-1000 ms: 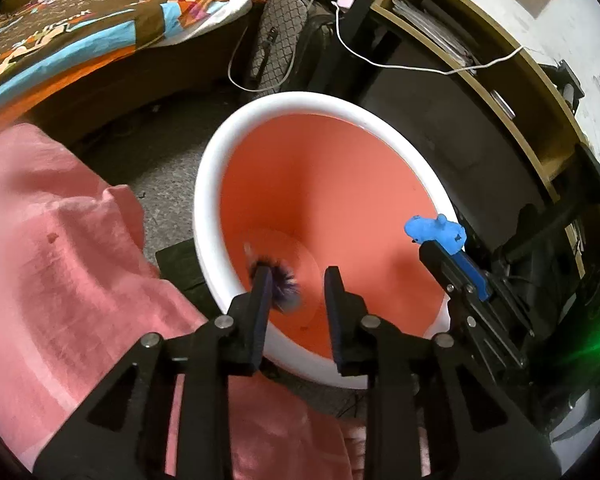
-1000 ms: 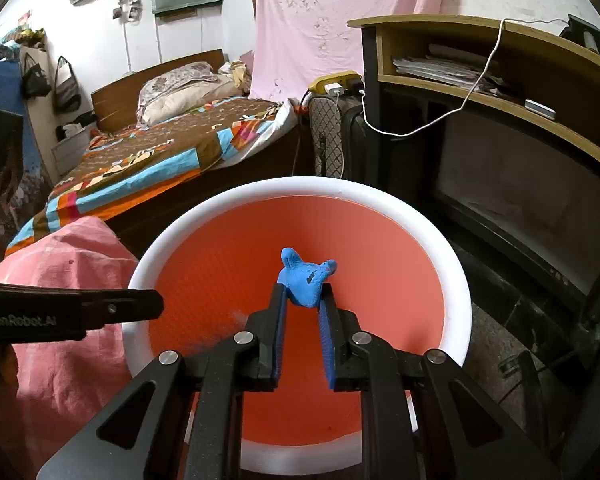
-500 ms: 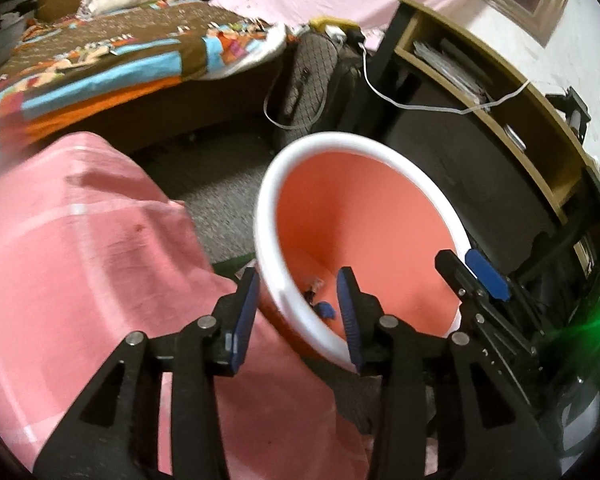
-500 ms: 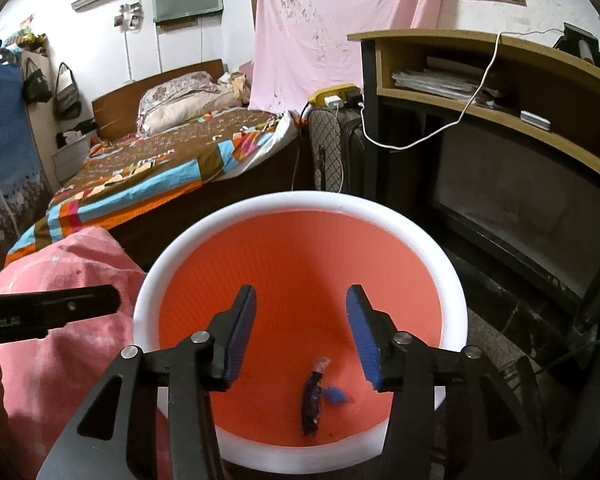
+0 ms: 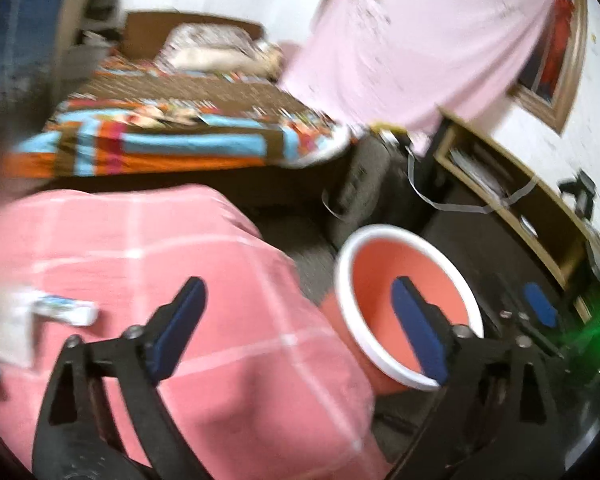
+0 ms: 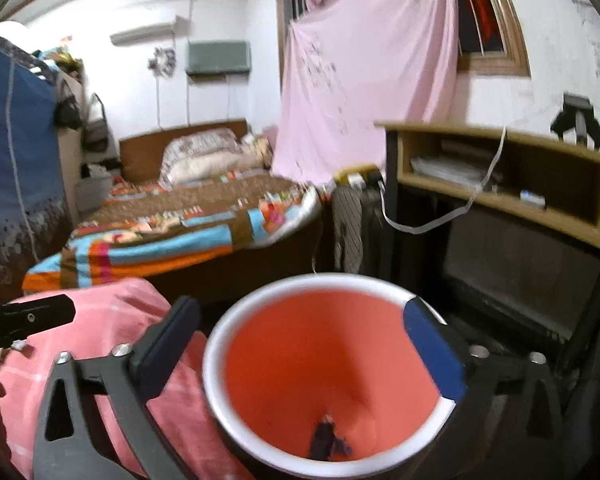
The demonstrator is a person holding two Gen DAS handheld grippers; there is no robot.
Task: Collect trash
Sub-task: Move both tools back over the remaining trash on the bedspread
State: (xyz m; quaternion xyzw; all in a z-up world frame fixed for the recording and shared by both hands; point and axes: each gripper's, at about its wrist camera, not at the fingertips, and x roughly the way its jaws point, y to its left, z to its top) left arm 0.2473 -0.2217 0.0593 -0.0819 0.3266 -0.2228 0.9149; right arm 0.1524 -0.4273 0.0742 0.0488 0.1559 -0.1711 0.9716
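An orange bin with a white rim (image 6: 228,336) stands on the floor beside a table under a pink checked cloth (image 5: 204,264); the bin also shows in the left wrist view (image 5: 342,268). A dark wrapper and a small blue scrap (image 6: 330,442) lie at its bottom. My right gripper (image 6: 304,344) is wide open and empty above the bin. My left gripper (image 5: 296,320) is wide open and empty over the cloth's right edge. A white-and-blue wrapper (image 5: 66,310) lies on the cloth at the left, beside white paper (image 5: 6,320).
A bed with a striped blanket (image 6: 172,232) stands behind the table. A wooden shelf unit (image 6: 500,184) with a white cable is at the right, with a dark bag (image 6: 352,228) beside it. A pink sheet (image 6: 360,80) hangs on the back wall.
The right gripper opened and dropped the blue scrap into the bin, then rose. The left gripper let its piece fall in, opened wide and swung left and up over the pink cloth.
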